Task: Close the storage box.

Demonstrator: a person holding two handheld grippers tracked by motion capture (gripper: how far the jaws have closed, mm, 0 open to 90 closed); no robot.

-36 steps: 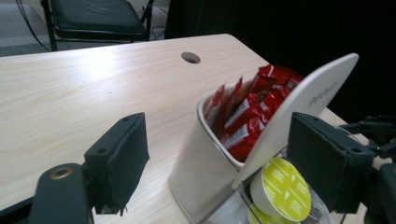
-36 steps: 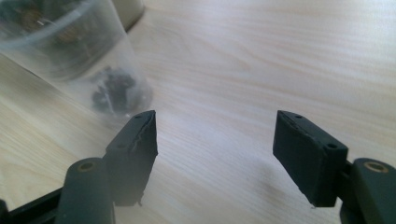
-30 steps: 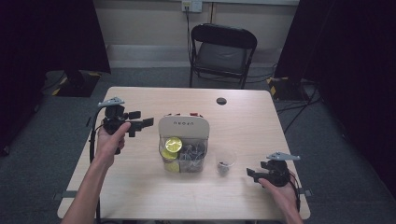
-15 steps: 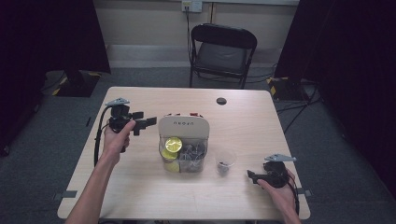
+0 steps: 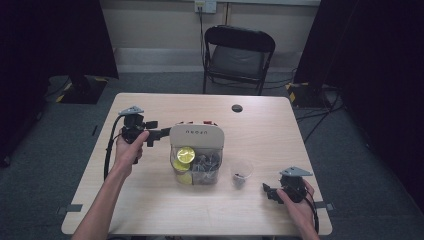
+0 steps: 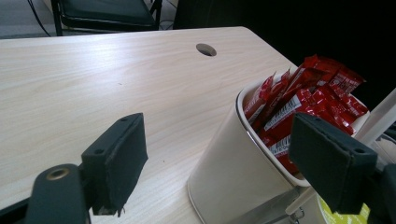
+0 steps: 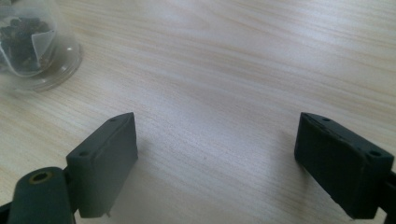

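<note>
Pale wooden table, left gripper jaws apart, just opening, beside cream tub of red sachets, right gripper wide, just opening, empty, near clear cup.

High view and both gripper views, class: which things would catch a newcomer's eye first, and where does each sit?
At the table's middle stands a cream-walled organizer, its back compartment stuffed with bright red sachets and a yellow-lidded item in its clear front part. The left gripper hovers at the organizer's left side, jaws open. Right of the organizer, a small clear cup holds something dark, and the right gripper rests open near the front right edge.
</note>
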